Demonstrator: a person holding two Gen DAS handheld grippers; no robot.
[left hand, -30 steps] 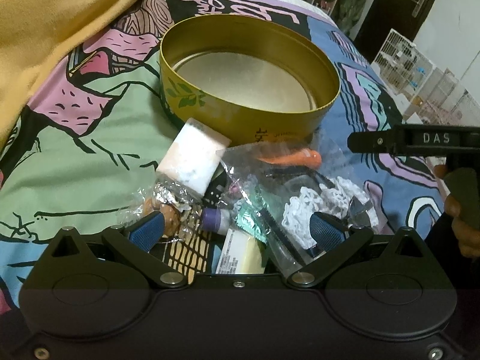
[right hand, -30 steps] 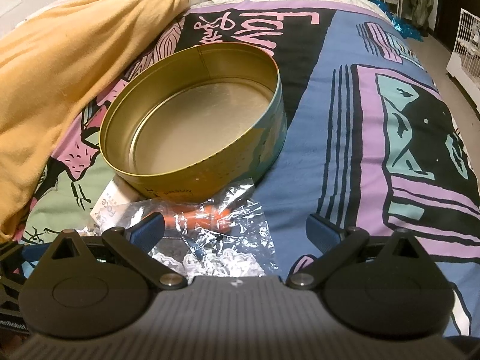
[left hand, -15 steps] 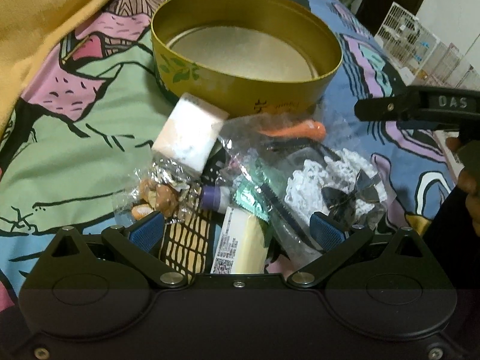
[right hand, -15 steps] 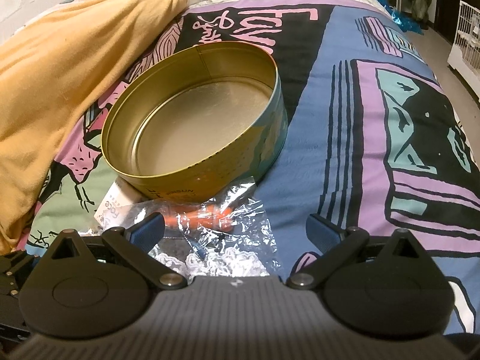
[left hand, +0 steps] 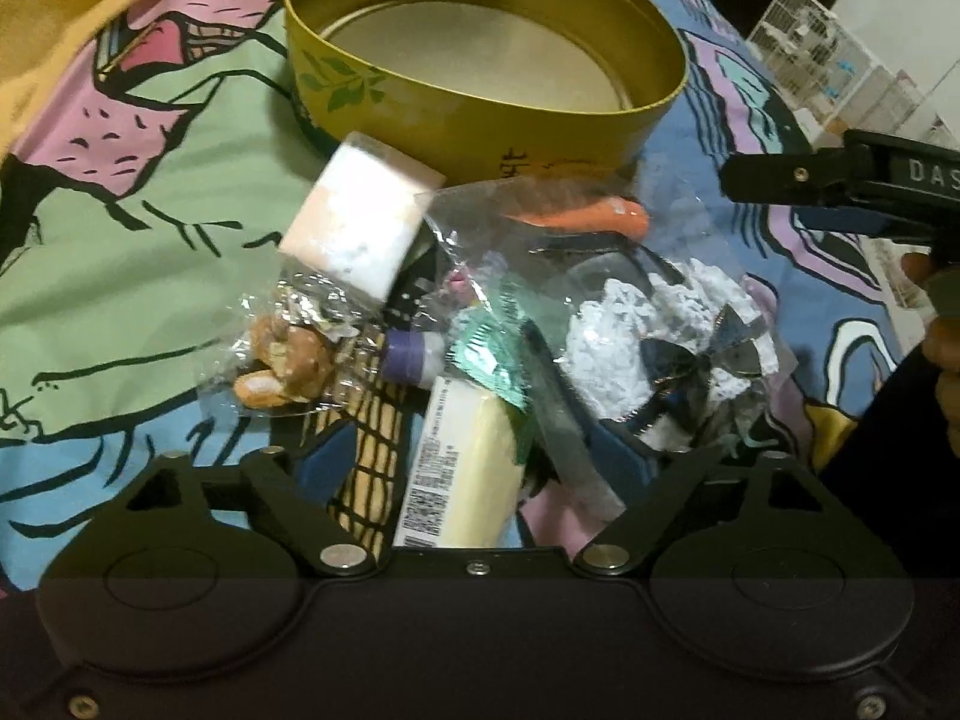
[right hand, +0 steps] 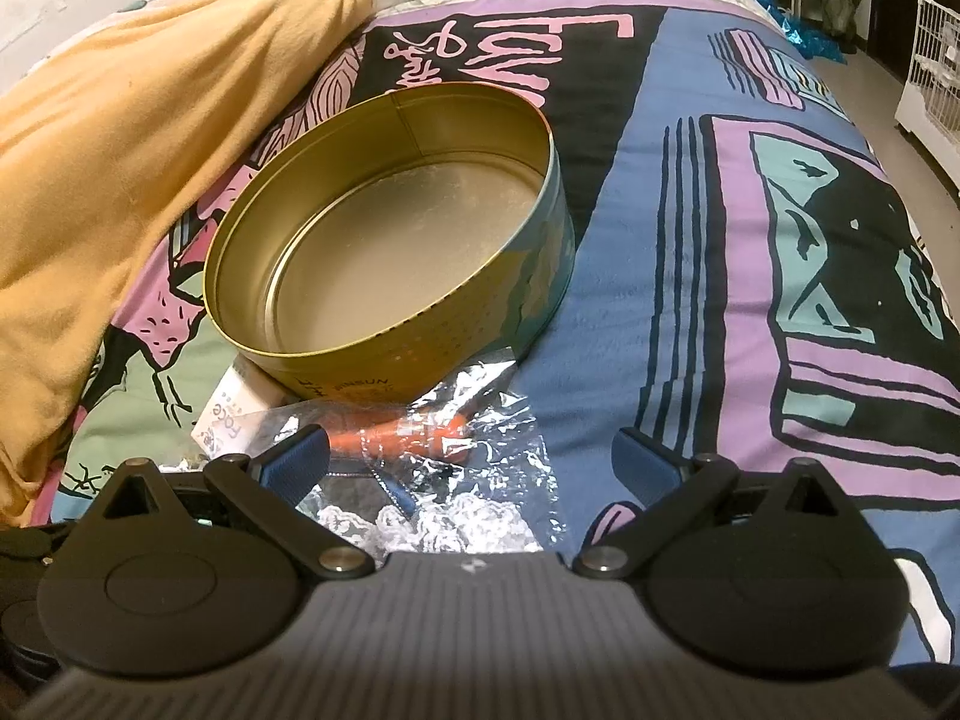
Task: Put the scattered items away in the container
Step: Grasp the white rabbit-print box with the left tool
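left gripper (left hand: 474, 462): jaws have just been closing, still spread; cream tube with barcode label (left hand: 462, 474) sits between the blue pads, pads not pressing it as far as visible
right gripper (right hand: 474, 462): jaws spread wide, nothing pinched; hovers over the near edge of the clear plastic bag (right hand: 456, 480)
container: round gold tin (left hand: 480, 48), open, inside bare, on the printed bedspread (left hand: 150, 240); also in right view (right hand: 384, 228)
scattered pile: just beside the tin's near wall, between tin and left gripper
white packet (left hand: 360, 222): tilted, far corner touching tin wall
orange item (left hand: 588, 219): inside the clear bag, lying along the tin's base
white lace (left hand: 660, 330): in the same bag, dark bow (left hand: 690, 360) on top
wrapped snack (left hand: 288, 360): brown pieces in crinkled clear wrap, left of pile
purple-capped tube (left hand: 414, 354): middle of pile, partly buried
green foil sachet (left hand: 492, 354): leaning over the cream tube
yellow blanket (right hand: 120, 150): bunched left of tin, apart from it
person: a hand (left hand: 942, 354) on the right gripper's handle, right edge of left view
blur: left view is smeared, small labels unreadable
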